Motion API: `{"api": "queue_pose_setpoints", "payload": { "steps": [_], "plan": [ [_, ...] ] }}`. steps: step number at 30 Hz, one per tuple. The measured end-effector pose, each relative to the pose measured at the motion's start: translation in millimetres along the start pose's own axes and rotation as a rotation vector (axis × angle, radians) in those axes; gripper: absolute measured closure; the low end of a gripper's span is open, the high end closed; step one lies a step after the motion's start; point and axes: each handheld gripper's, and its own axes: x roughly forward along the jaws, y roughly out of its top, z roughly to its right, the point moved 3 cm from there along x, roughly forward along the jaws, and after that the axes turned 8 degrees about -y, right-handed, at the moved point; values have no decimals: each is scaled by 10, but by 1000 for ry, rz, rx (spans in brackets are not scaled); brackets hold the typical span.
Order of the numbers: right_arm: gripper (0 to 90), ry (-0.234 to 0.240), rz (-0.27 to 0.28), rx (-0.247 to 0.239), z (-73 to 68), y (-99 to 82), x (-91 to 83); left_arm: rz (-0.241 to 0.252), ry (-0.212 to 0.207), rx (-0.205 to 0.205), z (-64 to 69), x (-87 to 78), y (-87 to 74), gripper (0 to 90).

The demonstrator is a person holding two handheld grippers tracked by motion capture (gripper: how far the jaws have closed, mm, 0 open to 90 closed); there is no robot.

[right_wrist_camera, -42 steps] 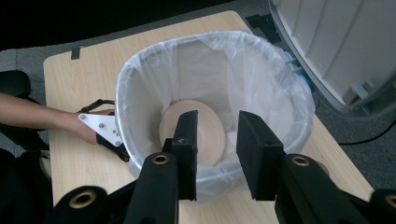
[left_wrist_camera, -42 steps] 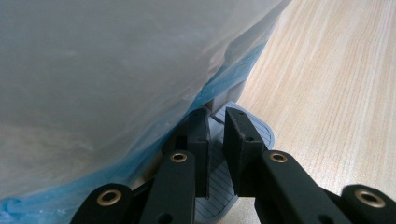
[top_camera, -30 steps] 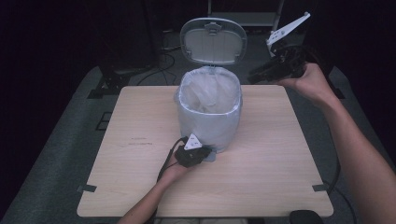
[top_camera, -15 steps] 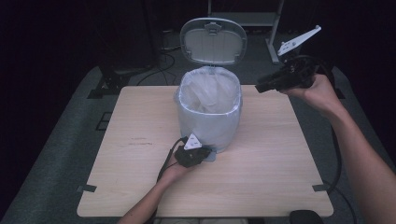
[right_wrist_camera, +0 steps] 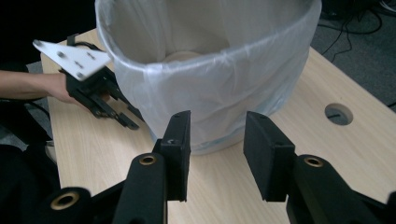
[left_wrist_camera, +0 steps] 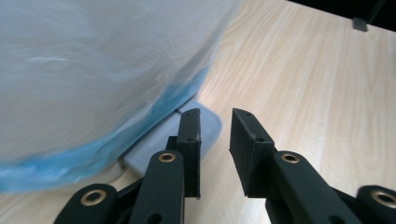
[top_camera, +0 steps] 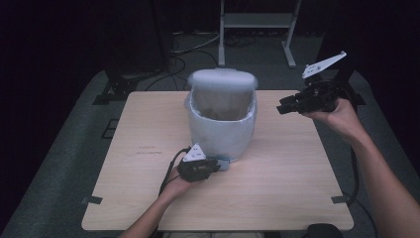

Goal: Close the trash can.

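Standing near the middle of a pale wooden desk is one pedal bin, pale blue, lined with a white plastic bag folded over its rim and hanging down the outside walls. Lid: hinged at the far side, blurred in the high view, sitting low over the mouth; whether it rests on the rim cannot be told. Pedal: a pale blue tab jutting from the bin's foot on the person's side, lying just above the desk. Left claw: at the bin's foot, tips just over the pedal's outer end, one jaw above the tab, the other off beside it over bare wood; jaws a little apart, released, gripping nothing, and they have just been opening. The same claw appears in the right gripper view, beside the bin's base, its grey plate uppermost. Right claw: held in the air to the right of the bin and well apart from it, pointing at the bin's side; jaws parted, released, nothing between them, and they too have just been opening. Desk surface: a round cable hole past the bin in the right gripper view. Floor: dark, with cables and a metal stand beyond the desk.
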Motion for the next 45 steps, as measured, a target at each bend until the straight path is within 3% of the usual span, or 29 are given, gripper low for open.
{"api": "queue_pose_setpoints", "payload": {
  "steps": [13, 20, 24, 45],
  "plan": [
    [554, -20, 23, 62, 47, -377, 113, 38, 77, -17, -170, -453, 35, 634],
    [530, -24, 27, 94, 26, -590, 203, 23, 102, -20, -231, -572, 6, 574],
    [510, -24, 33, 125, 38, -717, 239, 46, 86, -33, -251, -647, -16, 550],
    [476, -72, 55, 210, 50, -1266, 292, 60, 170, -71, -358, -889, -233, 418]
  ]
}}
